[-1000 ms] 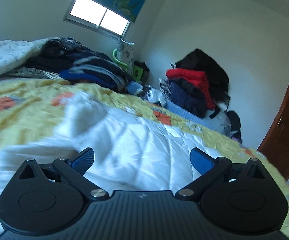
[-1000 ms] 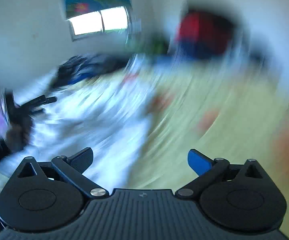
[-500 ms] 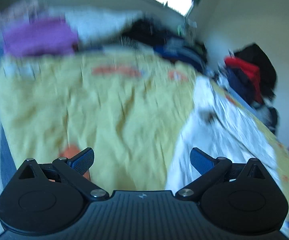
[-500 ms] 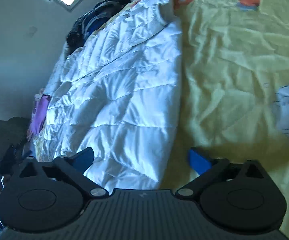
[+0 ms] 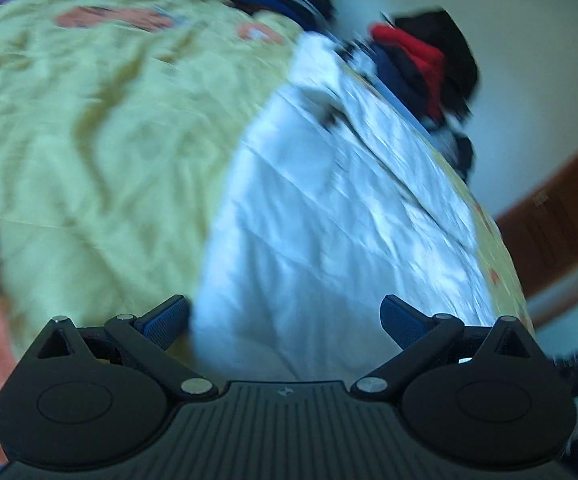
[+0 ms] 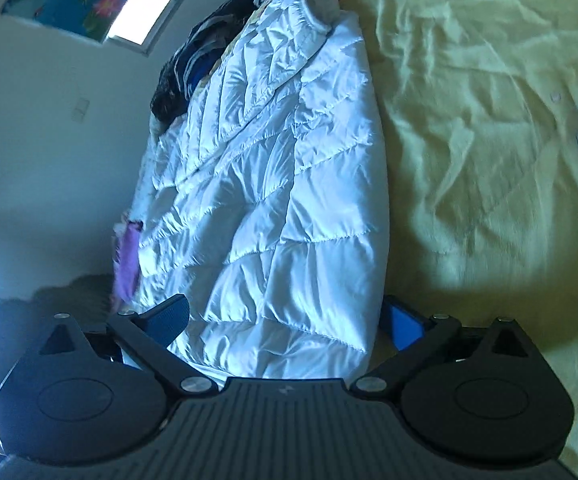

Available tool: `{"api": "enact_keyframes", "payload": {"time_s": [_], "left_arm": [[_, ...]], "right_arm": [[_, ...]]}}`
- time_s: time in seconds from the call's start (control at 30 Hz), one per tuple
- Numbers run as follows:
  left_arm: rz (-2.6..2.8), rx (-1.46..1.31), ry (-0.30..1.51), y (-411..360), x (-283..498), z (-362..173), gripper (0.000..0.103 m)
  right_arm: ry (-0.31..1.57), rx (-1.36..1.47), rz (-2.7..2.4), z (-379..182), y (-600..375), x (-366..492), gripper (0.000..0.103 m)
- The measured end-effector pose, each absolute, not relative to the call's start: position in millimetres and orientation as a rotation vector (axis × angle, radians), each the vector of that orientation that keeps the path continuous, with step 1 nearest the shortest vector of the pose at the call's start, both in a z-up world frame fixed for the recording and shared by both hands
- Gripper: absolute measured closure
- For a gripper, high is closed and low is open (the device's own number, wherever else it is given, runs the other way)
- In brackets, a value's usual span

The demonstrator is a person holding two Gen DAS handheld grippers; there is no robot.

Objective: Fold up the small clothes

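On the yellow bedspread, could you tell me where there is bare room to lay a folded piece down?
The widest bare patch of the yellow bedspread lies beside the white quilted jacket's long edge, in the right wrist view. It is crowded at the far end, with dark clothes and the red and black pile against the wall.

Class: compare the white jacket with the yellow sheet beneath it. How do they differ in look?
The jacket is white, glossy and quilted in stitched puffy panels; the sheet is yellow, matte and flat with loose wrinkles. The jacket covers a strip; the sheet spreads well past it. Both are creased fabric.
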State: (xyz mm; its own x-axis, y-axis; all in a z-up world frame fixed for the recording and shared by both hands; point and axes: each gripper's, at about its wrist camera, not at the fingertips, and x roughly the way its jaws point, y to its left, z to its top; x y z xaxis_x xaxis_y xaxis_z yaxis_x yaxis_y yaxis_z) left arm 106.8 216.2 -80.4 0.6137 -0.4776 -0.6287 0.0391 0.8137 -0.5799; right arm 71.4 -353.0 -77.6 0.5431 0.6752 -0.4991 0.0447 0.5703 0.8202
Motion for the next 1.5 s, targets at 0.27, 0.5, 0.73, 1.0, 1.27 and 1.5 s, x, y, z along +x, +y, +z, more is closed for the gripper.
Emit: {"api": "enact_keyframes", "payload": {"time_s": [0.27, 0.5, 0.73, 1.0, 1.27, 1.5], "left_arm": [[-0.365, -0.585, 0.880, 214.7, 106.4, -86.0, 0.042], [-0.412, -0.619, 0.938, 216.1, 103.5, -88.9, 0.059], [-0.376, -0.584, 0.965, 207.0, 102.5, -89.7, 0.080], [-0.439, -0.544, 0.906, 207.4, 81.3, -71.8, 0.097], [-0.556, -0.547, 0.909, 214.5, 55.3, -55.0, 0.097], [-0.569, -0.655, 0.828, 210.0, 90.0, -47.2, 0.097]], "right_arm": [[0.931, 0.969, 0.479, -86.5, -349.3, 71.3, 0.025], [0.941, 0.985, 0.491, -89.4, -346.5, 69.1, 0.033], [0.963, 0.965, 0.514, -101.8, -332.4, 61.4, 0.088], [0.898, 0.937, 0.567, -84.0, -335.5, 46.4, 0.091], [0.920, 0.950, 0.664, -65.1, -346.3, 9.6, 0.091], [0.791, 1.042, 0.684, -54.5, -361.1, 35.4, 0.090]]}}
